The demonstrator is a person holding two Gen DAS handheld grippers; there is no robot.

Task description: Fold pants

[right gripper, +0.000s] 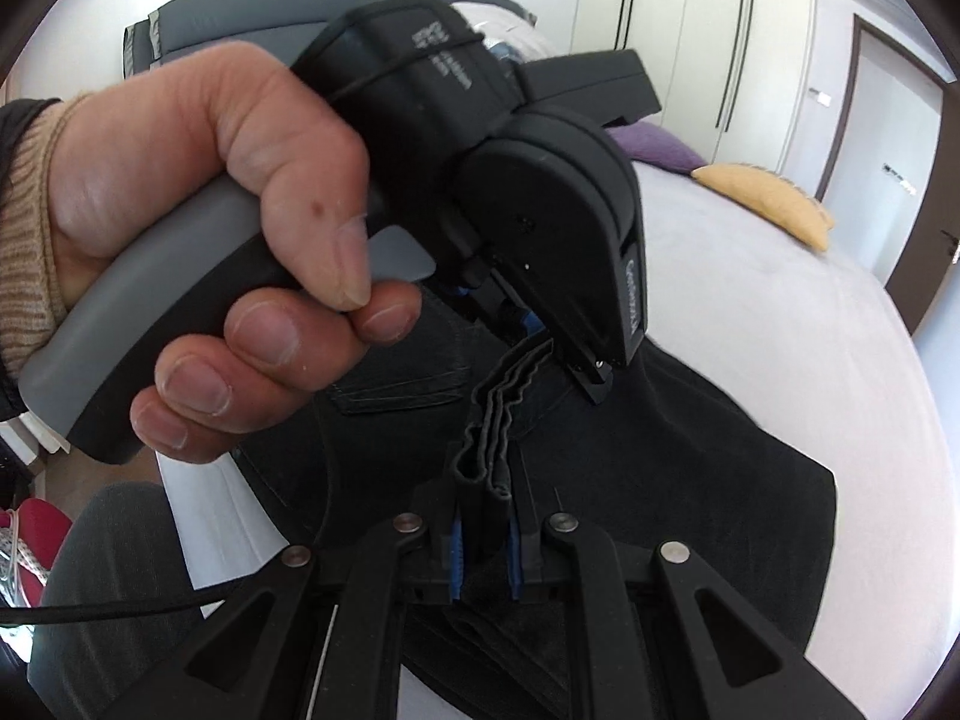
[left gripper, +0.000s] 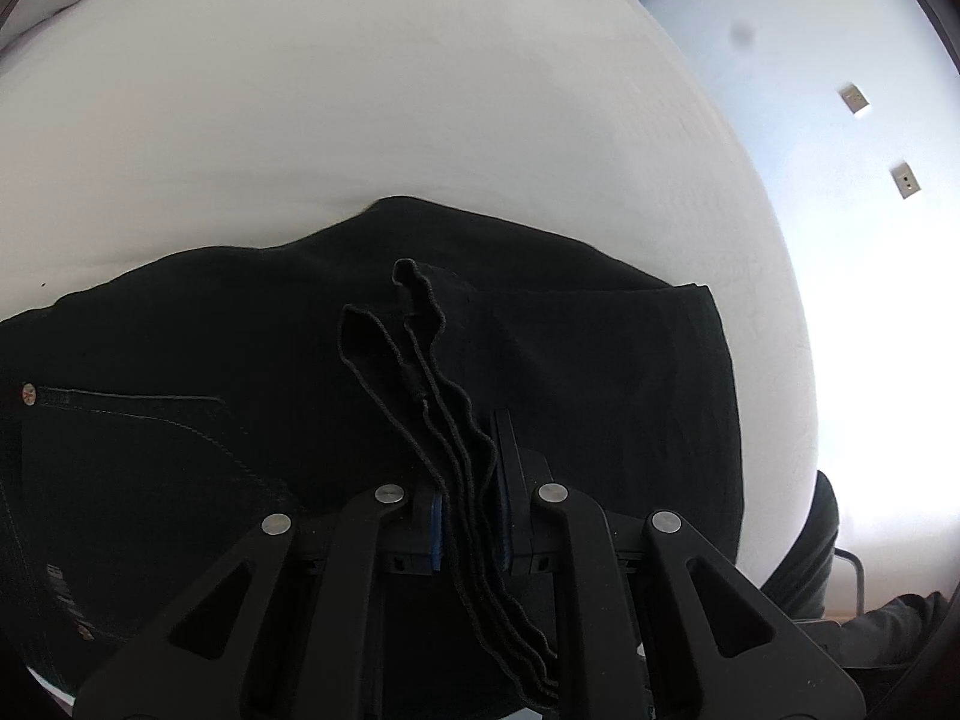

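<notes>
- My left gripper [left gripper: 471,516] is clamped on a bunched, layered edge of the black pants [left gripper: 210,360]; the blue pads [left gripper: 436,531] press the fabric from both sides.
- My right gripper [right gripper: 485,552] pinches the same folded edge just beside it.
- My left hand [right gripper: 198,228] wraps the grey handle [right gripper: 138,312], seen from the right wrist.
- The pants lie across the near part of the white bed [left gripper: 360,108], with a rivet [left gripper: 28,394] to the left.
- Yellow cushion [right gripper: 774,198] and purple cushion [right gripper: 654,147] lie at the far end.
</notes>
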